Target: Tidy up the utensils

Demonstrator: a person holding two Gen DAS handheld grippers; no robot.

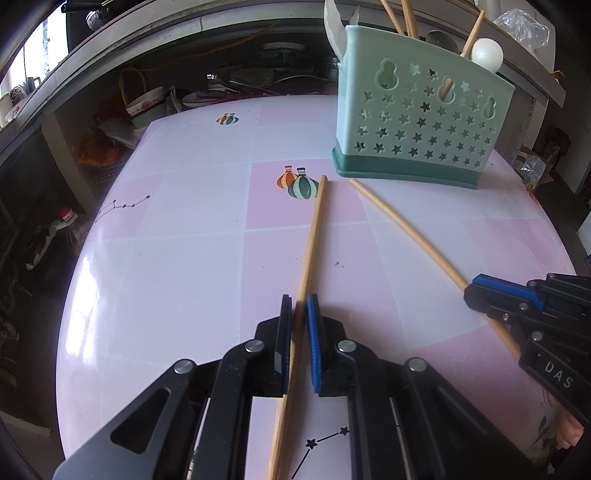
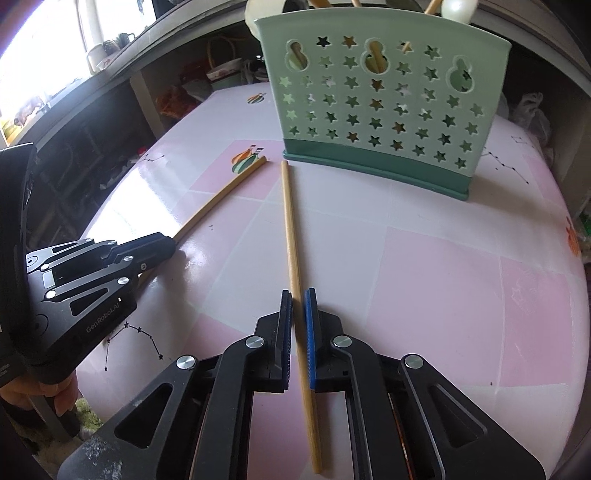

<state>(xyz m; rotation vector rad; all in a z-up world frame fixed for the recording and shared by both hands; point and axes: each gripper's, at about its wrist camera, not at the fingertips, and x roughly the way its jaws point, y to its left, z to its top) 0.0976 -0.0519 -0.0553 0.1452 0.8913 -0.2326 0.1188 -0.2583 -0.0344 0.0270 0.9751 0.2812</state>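
Two wooden chopsticks lie on the pink table. My left gripper (image 1: 298,301) is shut on one chopstick (image 1: 310,243), whose far tip points at the holder; it also shows in the right wrist view (image 2: 218,199). My right gripper (image 2: 297,295) is shut on the other chopstick (image 2: 290,221), which shows in the left wrist view (image 1: 406,227). A mint green utensil holder (image 1: 424,122) with star cutouts stands at the far side, seen also in the right wrist view (image 2: 380,96). It holds several chopsticks and a white spoon (image 1: 487,54).
The round table (image 1: 166,258) has a pink and white tiled cover with balloon prints. Behind it are shelves with bowls (image 1: 146,105) and clutter. A plastic bag (image 1: 524,26) sits at the far right. My right gripper shows in the left view (image 1: 476,291), my left in the right view (image 2: 162,245).
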